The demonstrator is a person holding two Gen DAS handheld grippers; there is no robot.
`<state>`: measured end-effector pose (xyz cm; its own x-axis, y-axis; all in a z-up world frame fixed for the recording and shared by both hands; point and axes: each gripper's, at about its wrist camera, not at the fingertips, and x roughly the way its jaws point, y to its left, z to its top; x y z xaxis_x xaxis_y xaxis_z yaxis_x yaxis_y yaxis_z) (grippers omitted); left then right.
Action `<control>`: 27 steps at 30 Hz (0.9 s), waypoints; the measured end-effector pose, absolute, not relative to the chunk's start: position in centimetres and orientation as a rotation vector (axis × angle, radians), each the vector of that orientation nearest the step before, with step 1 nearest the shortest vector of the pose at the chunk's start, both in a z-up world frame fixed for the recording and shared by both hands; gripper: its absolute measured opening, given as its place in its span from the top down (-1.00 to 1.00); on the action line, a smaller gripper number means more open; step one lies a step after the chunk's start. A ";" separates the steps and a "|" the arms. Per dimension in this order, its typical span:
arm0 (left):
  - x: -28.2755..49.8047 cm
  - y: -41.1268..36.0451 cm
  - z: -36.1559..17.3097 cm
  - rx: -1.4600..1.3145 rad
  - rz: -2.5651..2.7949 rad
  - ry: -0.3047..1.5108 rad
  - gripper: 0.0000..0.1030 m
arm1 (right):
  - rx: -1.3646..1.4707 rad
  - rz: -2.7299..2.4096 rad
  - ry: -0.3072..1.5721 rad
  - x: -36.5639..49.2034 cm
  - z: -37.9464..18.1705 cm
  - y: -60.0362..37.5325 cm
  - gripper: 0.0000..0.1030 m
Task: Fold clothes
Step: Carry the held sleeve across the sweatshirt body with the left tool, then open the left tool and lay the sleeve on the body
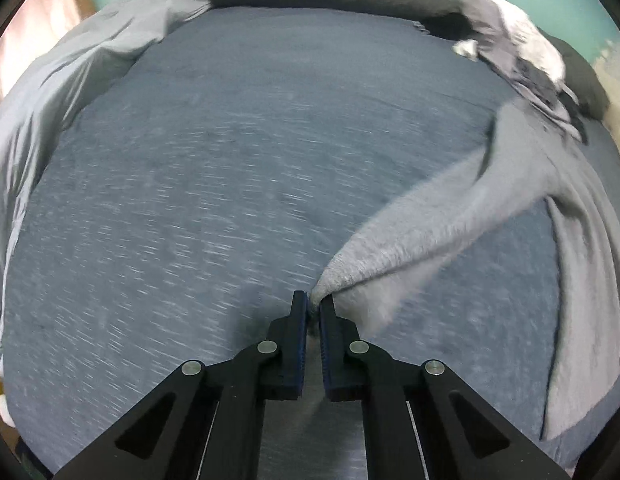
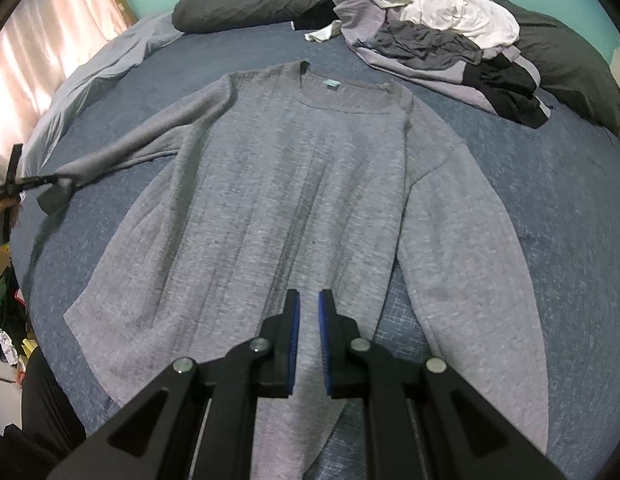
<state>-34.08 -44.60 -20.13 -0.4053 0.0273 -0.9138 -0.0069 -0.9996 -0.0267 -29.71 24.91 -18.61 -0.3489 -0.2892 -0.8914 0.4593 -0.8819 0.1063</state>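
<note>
A grey long-sleeved sweater (image 2: 290,168) lies flat, front up, on the blue bed sheet (image 2: 550,200), with its neck toward the pillows. My left gripper (image 1: 314,300) is shut on the cuff of the sweater's left sleeve (image 1: 410,220), which stretches taut and lifted off the sheet toward the body. The right wrist view shows that gripper (image 2: 56,180) at the far left, holding the sleeve end out sideways. My right gripper (image 2: 309,298) hovers shut over the sweater's lower middle, with nothing visibly pinched. The right sleeve (image 2: 470,260) lies along the body.
A pile of mixed clothes (image 2: 430,32) sits at the head of the bed between two dark pillows (image 2: 250,0). A pale duvet (image 2: 90,76) is bunched along the left edge by the curtain (image 2: 50,32). Clutter (image 2: 6,320) lies on the floor at left.
</note>
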 end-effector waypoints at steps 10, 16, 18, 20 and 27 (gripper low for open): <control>-39.0 -47.9 -23.5 -1.868 2.586 -0.004 0.86 | 1.495 -2.237 0.253 -30.5 -20.5 24.5 0.82; -39.0 -48.3 -23.2 -1.855 2.580 0.028 0.69 | 1.512 -2.230 0.257 -30.7 -21.3 24.2 0.82; -38.1 -49.1 -22.4 -1.840 2.613 0.020 0.54 | 1.514 -2.226 0.257 -30.8 -21.5 24.1 0.82; -37.2 -49.8 -21.9 -1.839 2.636 0.001 0.53 | 1.511 -2.223 0.253 -30.8 -21.6 23.8 0.82; -32.7 -51.7 -22.6 -1.804 2.646 -0.304 0.16 | 1.469 -2.202 0.241 -30.0 -21.2 22.4 0.82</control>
